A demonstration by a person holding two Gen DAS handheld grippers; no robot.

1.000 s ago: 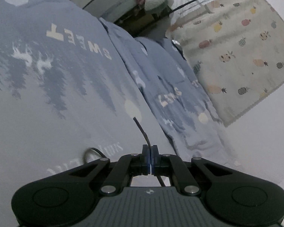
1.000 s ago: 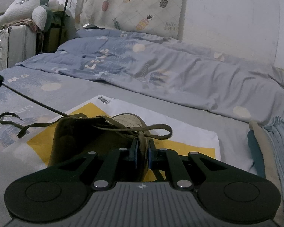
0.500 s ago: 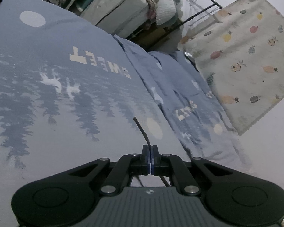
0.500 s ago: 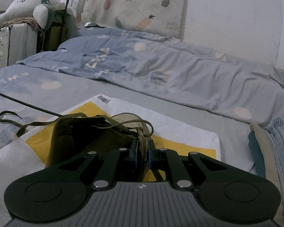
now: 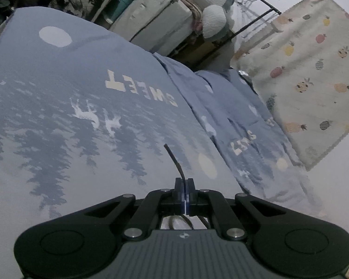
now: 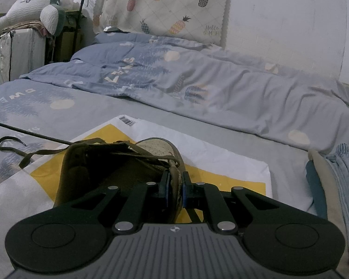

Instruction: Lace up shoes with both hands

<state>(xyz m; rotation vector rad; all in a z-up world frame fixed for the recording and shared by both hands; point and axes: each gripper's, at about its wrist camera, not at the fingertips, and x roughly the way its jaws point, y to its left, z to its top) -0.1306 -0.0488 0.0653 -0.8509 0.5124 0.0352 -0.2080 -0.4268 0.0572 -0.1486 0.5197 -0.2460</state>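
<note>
Nearest in the right wrist view, the right gripper [image 6: 174,187] has its jaws almost together, pinching the olive collar edge of the shoe [image 6: 118,162] between the blue pads; the shoe sits just ahead of the gripper, its opening turned away, on a white and yellow mailer bag [image 6: 221,160] that lies flat on the bed [image 6: 151,118]. One loose lace end [image 6: 11,146] curls on the sheet at the left of the shoe, beside the bag's edge; a second, dark strand [image 6: 28,133] runs taut from the shoe's top off the left border of the picture. At the right edge lies a heap of folded clothes [image 6: 335,174]; beyond the bag a rumpled blue duvet [image 6: 221,93] stretches across the bed — behind it a pineapple-print cloth [image 6: 165,7] hangs on the wall.

In the left wrist view, the left gripper [image 5: 184,184] is fully closed on the dark lace tip [image 5: 174,160], which pokes up and forward from between the pads; more lace shows below, behind the fingers. Ahead lies only the printed sheet; farther off — a plush toy [image 5: 214,21] resting on stacked storage bags [image 5: 156,23].
</note>
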